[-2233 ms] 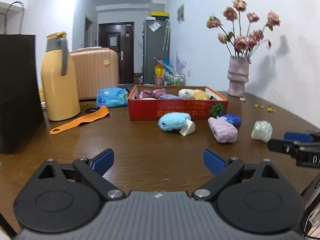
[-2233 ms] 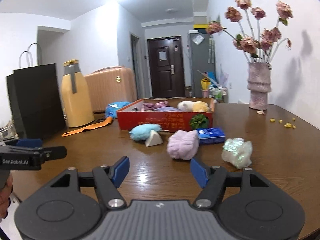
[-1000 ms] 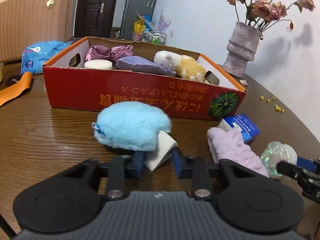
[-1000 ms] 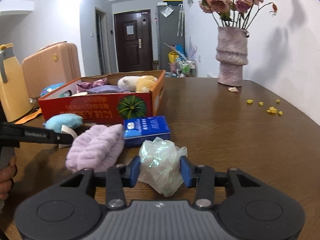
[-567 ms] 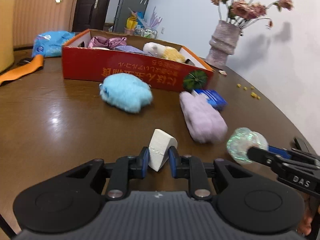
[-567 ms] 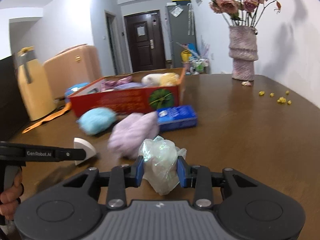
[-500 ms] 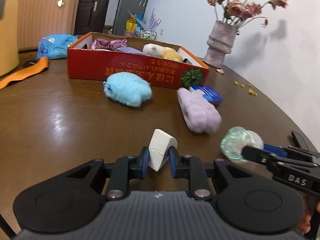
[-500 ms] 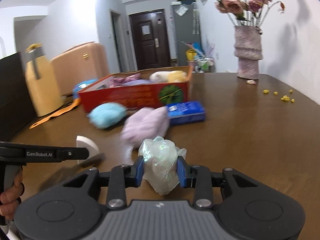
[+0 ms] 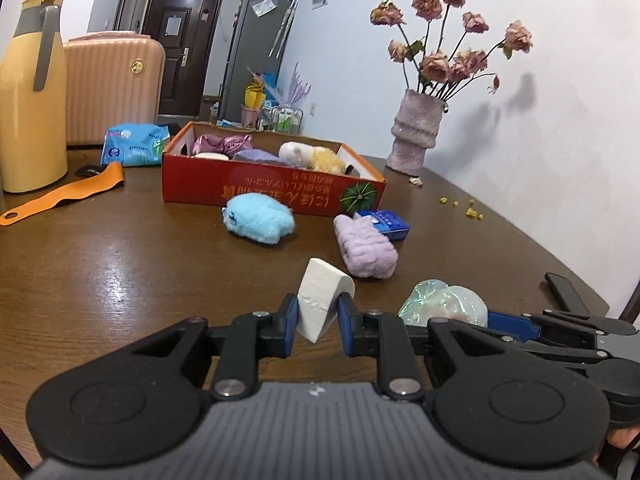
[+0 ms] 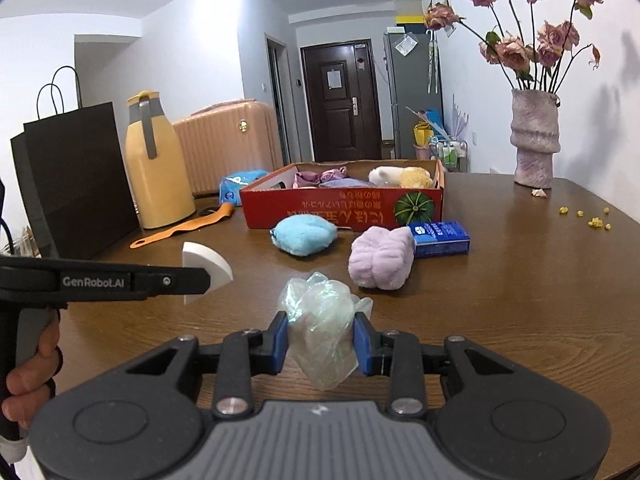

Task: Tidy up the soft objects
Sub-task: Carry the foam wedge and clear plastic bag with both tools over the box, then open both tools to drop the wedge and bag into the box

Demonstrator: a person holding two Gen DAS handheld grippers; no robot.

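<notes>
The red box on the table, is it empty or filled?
Partly filled: the red box holds several soft items, purple, white and yellow.

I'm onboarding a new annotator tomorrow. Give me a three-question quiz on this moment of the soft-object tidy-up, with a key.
1. True or false: the left tongs are shut on the white wedge sponge.
2. What do the right tongs grip: A) blue plush toy, B) crumpled iridescent plastic wrap, C) lilac fluffy towel?
3. Fill in: the blue tissue pack lies outside the red cardboard box, touching the ____ towel.

Key: 1 true; 2 B; 3 lilac.
</notes>
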